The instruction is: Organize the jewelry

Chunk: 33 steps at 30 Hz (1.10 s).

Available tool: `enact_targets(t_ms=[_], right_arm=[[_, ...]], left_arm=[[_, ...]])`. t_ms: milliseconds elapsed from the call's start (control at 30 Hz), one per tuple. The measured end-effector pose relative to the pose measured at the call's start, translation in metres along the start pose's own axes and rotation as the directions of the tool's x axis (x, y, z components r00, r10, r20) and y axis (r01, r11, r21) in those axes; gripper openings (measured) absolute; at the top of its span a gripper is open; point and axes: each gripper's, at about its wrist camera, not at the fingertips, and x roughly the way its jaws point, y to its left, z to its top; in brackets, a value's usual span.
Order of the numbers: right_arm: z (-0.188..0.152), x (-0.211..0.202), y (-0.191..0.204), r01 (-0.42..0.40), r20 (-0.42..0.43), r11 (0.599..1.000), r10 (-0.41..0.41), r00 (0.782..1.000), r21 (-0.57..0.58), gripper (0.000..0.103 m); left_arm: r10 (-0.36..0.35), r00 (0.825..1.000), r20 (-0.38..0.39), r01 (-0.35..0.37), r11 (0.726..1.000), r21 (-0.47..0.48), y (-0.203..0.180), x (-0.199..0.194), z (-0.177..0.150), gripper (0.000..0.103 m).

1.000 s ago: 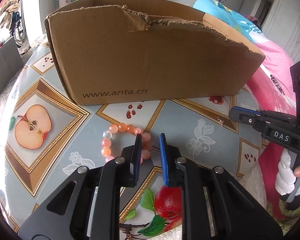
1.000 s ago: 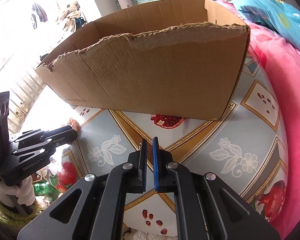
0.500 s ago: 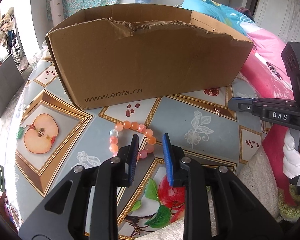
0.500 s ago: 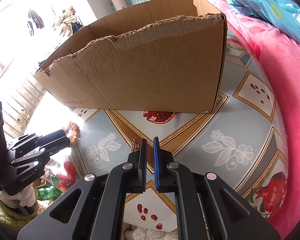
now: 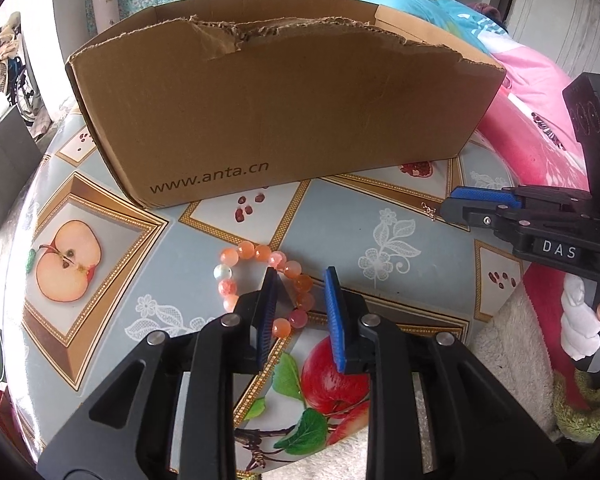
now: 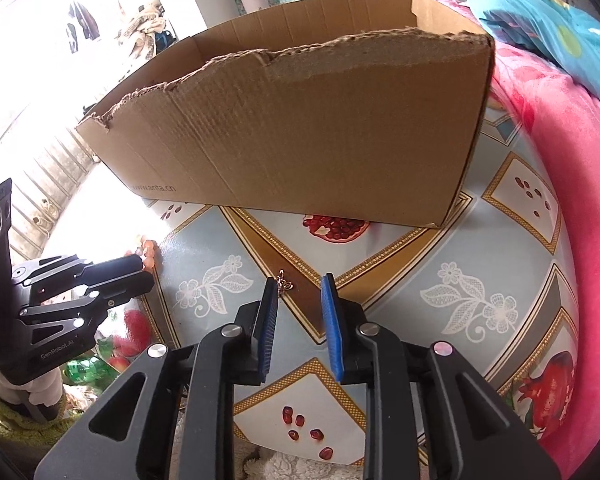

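Bracelet and small charm on the table

Left gripper (image 5: pixel 300 280) parted, empty, straddling the bead bracelet's (image 5: pixel 268 280) near side; right gripper (image 6: pixel 298 286) opening (empty) just behind the charm (image 6: pixel 283 282).

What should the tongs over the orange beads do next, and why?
Probably lower the left tongs and close them on the bead bracelet. Their pads straddle the bracelet's right side without pressing on it, and it lies loose on the tablecloth in front of the cardboard box, likely where it belongs.
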Motion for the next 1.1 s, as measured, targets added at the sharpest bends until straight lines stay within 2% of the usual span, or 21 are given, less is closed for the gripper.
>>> enact_targets(t_ms=[233, 333, 467, 667, 967, 1100], right_arm=[[0.003, 0.011, 0.019, 0.057, 0.003, 0.993, -0.057, 0.998, -0.102, 0.022], [0.004, 0.013, 0.027, 0.084, 0.008, 0.985, -0.083, 0.996, -0.149, 0.016], [0.006, 0.015, 0.027, 0.085, -0.003, 0.987, -0.086, 0.996, -0.14, 0.007], [0.01, 0.014, 0.017, 0.026, -0.017, 0.998, -0.027, 0.999, -0.065, 0.005], [0.018, -0.012, -0.004, -0.056, 0.039, 0.997, 0.054, 0.998, 0.051, 0.005], [0.022, -0.022, -0.013, -0.117, 0.064, 0.988, 0.111, 0.992, 0.102, 0.005]], left_arm=[[0.038, 0.999, -0.003, -0.038, 0.999, 0.023, -0.008, 0.005, 0.004, 0.022], [0.045, 0.999, -0.004, -0.044, 0.999, 0.022, -0.01, 0.007, 0.006, 0.021], [0.048, 0.999, 0.001, -0.048, 0.999, 0.02, -0.01, 0.008, 0.005, 0.02], [0.05, 0.999, 0.001, -0.05, 0.999, 0.019, -0.01, 0.01, 0.006, 0.02], [0.057, 0.998, 0.001, -0.057, 0.998, 0.011, -0.008, 0.01, 0.008, 0.017], [0.063, 0.998, 0.003, -0.063, 0.998, 0.01, -0.008, 0.01, 0.007, 0.016]])
